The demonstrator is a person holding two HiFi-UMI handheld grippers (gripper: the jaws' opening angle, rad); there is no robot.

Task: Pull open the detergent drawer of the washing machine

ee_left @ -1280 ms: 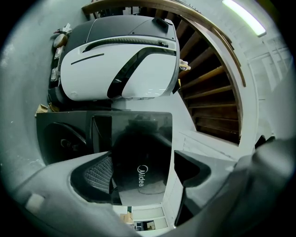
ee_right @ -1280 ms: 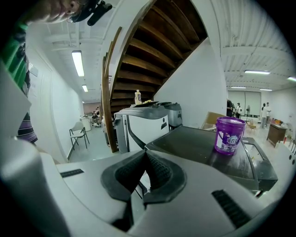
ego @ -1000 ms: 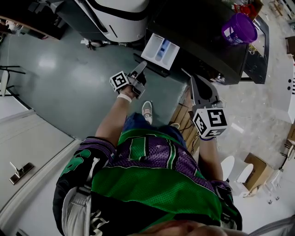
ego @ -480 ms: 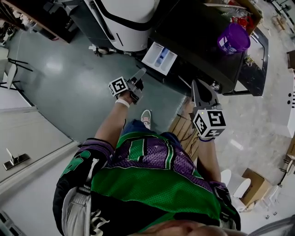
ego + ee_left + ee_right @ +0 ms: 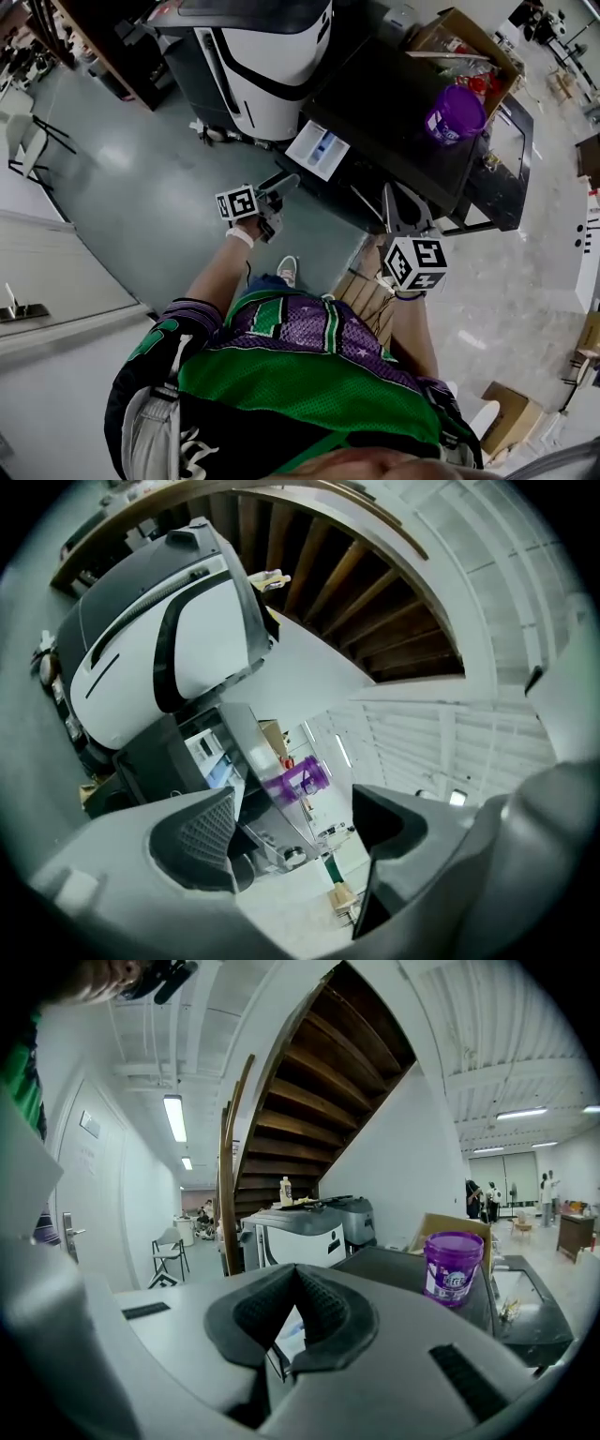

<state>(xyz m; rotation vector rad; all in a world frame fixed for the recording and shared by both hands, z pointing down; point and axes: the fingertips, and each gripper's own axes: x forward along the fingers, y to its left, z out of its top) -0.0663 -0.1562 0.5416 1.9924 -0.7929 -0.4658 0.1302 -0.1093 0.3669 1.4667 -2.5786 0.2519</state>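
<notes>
1. Detergent drawer [image 5: 317, 150]: a white plastic tray with a blue compartment. It stands pulled out from the front of the black box-shaped washing machine [image 5: 403, 103], at the left end of the machine's top front edge. In the left gripper view the drawer [image 5: 208, 757] shows to the left, beyond the jaws.
2. The left tongs [image 5: 284, 179] hang in the air near the drawer's outer end, pointing toward it but clear of it.
3. In their own view the left tongs [image 5: 295, 829] have their jaws wide apart with nothing between them, only the room beyond.
4. The right tongs [image 5: 390, 190] are held before the machine's front edge, to the right of the drawer and apart from it.
5. In their own view the right tongs [image 5: 298, 1279] have their ribbed pads closed tip to tip and hold nothing.
6. A round purple plastic tub [image 5: 455, 114] sits upright on the washing machine's top, toward its far right corner.
7. A white and dark grey appliance [image 5: 267, 56] stands just beside the washing machine's left side.
8. The person wears a green and purple jersey [image 5: 300, 366] and stands on a grey-green floor [image 5: 141, 187].
</notes>
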